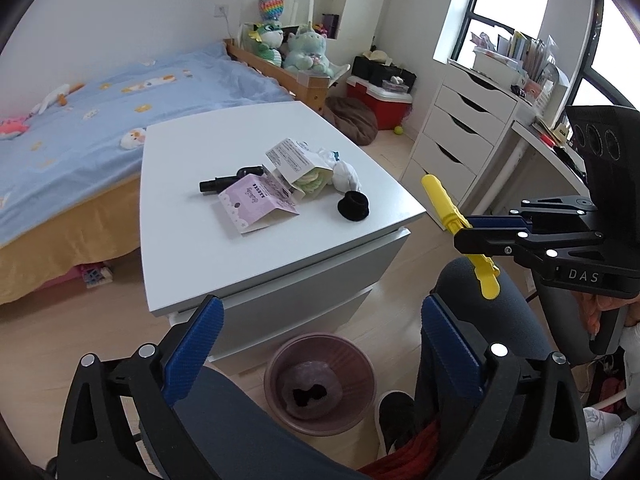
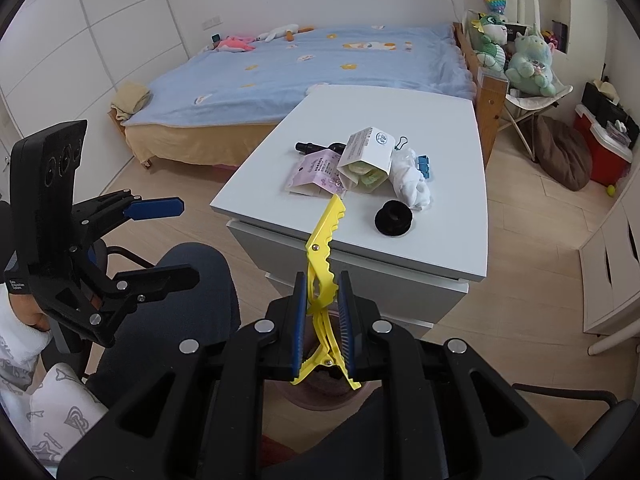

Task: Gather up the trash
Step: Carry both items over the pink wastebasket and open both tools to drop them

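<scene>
My right gripper is shut on a yellow plastic clip, held in the air above the pink bin on the floor; it also shows in the left wrist view. My left gripper is open and empty, above the bin. On the white table lie a purple packet, a white carton, a crumpled white wrapper, a black tube and a black round cap.
A bed with a blue cover stands behind the table. A white drawer unit and desk are at the right. My knees flank the bin. A red cooler and brown cushion sit by the wall.
</scene>
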`<action>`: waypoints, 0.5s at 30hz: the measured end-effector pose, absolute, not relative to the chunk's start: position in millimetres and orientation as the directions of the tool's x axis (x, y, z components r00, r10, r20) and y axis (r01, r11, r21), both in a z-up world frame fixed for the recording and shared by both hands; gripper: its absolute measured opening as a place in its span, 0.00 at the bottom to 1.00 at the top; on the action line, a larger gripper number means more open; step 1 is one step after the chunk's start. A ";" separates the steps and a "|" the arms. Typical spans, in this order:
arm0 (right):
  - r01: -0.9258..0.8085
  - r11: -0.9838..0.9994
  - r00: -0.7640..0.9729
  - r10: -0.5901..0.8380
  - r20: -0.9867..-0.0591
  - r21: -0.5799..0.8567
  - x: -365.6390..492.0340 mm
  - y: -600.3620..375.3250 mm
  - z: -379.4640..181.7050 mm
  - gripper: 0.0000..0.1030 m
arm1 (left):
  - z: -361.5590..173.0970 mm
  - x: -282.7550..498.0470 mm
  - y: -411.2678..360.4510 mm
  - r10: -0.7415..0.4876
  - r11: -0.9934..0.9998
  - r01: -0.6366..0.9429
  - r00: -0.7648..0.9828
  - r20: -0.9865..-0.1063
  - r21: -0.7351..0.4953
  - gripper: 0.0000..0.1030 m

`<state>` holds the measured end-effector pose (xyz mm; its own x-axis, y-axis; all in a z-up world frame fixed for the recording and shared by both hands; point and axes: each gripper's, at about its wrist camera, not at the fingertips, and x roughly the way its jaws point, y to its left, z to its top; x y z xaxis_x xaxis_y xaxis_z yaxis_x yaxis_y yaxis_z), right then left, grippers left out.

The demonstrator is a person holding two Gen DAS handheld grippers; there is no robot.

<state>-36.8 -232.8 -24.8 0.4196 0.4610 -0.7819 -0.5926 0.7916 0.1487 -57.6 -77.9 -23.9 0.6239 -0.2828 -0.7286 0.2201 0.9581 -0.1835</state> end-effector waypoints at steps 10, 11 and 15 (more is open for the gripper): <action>-0.609 0.779 0.406 0.466 -0.786 0.147 -40.3 -225.7 -27.0 0.14 | -18.8 -61.9 -62.2 -0.242 0.970 0.172 0.652 -0.719 -0.170 0.93; -0.613 0.776 0.403 0.468 -0.786 0.148 -41.3 -224.6 -27.6 0.14 | -18.9 -62.8 -61.2 -0.240 0.971 0.170 0.653 -0.718 -0.170 0.93; -0.631 0.760 0.382 0.477 -0.791 0.153 -42.0 -218.2 -30.2 0.14 | -17.7 -64.8 -56.8 -0.238 0.971 0.162 0.657 -0.715 -0.174 0.93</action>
